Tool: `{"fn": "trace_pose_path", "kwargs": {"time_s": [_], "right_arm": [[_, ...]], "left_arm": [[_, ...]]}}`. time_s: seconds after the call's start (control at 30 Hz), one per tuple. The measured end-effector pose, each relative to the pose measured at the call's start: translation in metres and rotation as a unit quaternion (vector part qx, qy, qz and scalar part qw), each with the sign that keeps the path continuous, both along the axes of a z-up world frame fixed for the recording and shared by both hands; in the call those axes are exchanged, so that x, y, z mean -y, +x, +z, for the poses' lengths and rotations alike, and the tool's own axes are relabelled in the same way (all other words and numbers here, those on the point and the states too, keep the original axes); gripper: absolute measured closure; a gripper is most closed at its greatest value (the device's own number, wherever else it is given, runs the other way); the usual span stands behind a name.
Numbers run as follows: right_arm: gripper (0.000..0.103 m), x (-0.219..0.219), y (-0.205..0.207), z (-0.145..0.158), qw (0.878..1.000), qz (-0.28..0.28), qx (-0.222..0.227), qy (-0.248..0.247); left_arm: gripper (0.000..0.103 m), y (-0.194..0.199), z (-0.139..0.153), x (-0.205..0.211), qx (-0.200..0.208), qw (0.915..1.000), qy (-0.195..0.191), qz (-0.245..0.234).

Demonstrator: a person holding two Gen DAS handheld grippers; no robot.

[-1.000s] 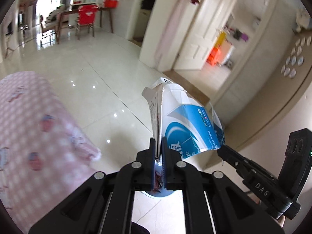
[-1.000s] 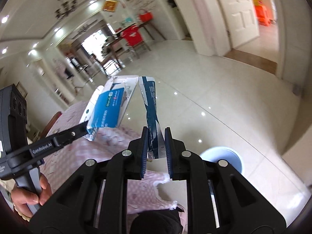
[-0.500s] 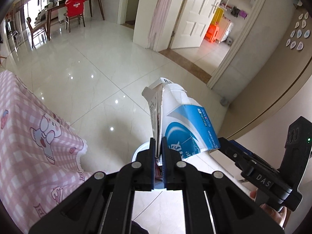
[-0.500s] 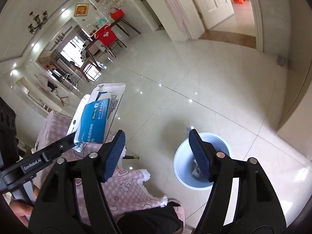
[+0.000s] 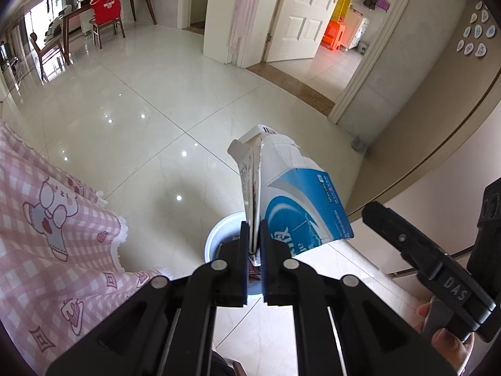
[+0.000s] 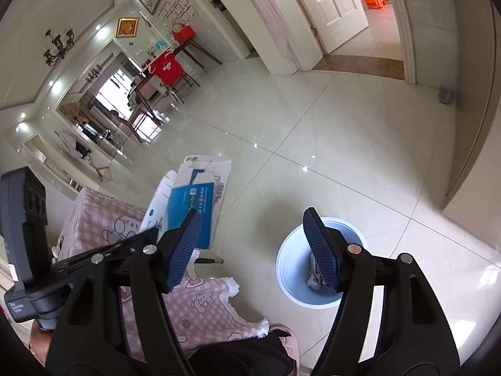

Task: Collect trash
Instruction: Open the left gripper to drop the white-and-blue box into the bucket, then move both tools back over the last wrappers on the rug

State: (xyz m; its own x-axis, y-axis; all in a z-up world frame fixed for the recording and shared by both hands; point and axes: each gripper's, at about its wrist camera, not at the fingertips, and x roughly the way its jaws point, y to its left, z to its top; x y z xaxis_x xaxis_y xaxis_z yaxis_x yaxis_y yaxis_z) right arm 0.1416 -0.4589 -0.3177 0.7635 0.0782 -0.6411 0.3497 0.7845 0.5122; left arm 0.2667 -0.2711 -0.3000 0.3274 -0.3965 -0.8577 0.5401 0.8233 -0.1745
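Above glossy tiles [image 5: 131, 100], flattened blue-white carton [image 5: 300, 200], apparently torn open.

A home: glossy tiled floor [image 5: 150, 100], white panelled door [image 5: 307, 15], dining table [image 5: 103, 3] with chairs [image 5: 106, 18], chandelier [image 6: 59, 47], framed pictures [image 6: 126, 27] on the wall, pink cartoon-print tablecloth [image 5: 56, 238], small bin [image 6: 319, 257] on the floor

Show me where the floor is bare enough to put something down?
The shiny cream floor tiles are bare between the pink checked tablecloth and the white door. It's crowded near the round pale-blue waste bin, where the left gripper holds the flattened blue-and-white cardboard box and the right gripper hangs open.
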Motion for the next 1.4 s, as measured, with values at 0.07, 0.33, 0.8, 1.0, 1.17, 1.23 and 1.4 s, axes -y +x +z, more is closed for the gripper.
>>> {"fn": "trace_pose_path", "kwargs": {"time_s": [0.07,0.33,0.8,1.0,1.17,1.23,1.4], "right_arm": [[0.035,0.004,-0.003,0.001,1.0,-0.008,0.005,0.0],[0.035,0.022,-0.022,0.012,0.999,-0.048,0.024,-0.002],[0.035,0.003,-0.015,0.017,0.999,-0.029,0.014,-0.003],[0.035,-0.027,-0.007,0.038,0.999,-0.002,0.029,-0.017],[0.035,-0.071,0.009,0.061,0.998,0.037,0.046,-0.028],[0.035,-0.093,0.018,0.07,0.996,0.056,0.055,-0.03],[0.035,-0.166,0.05,0.095,0.988,0.13,0.075,-0.045]], "left_arm": [[0.097,0.0,0.0,0.005,0.001,1.0,0.002,-0.007],[0.075,0.001,0.006,0.028,-0.001,0.9996,0.004,-0.028],[0.037,-0.008,0.023,0.004,0.025,0.9996,0.01,-0.004],[0.037,-0.012,0.047,-0.034,0.054,0.9984,0.001,0.019],[0.036,-0.01,0.076,-0.086,0.078,0.9954,-0.017,0.052],[0.036,-0.01,0.091,-0.113,0.093,0.9929,-0.024,0.069],[0.032,-0.006,0.122,-0.192,0.13,0.9834,-0.032,0.122]]}}
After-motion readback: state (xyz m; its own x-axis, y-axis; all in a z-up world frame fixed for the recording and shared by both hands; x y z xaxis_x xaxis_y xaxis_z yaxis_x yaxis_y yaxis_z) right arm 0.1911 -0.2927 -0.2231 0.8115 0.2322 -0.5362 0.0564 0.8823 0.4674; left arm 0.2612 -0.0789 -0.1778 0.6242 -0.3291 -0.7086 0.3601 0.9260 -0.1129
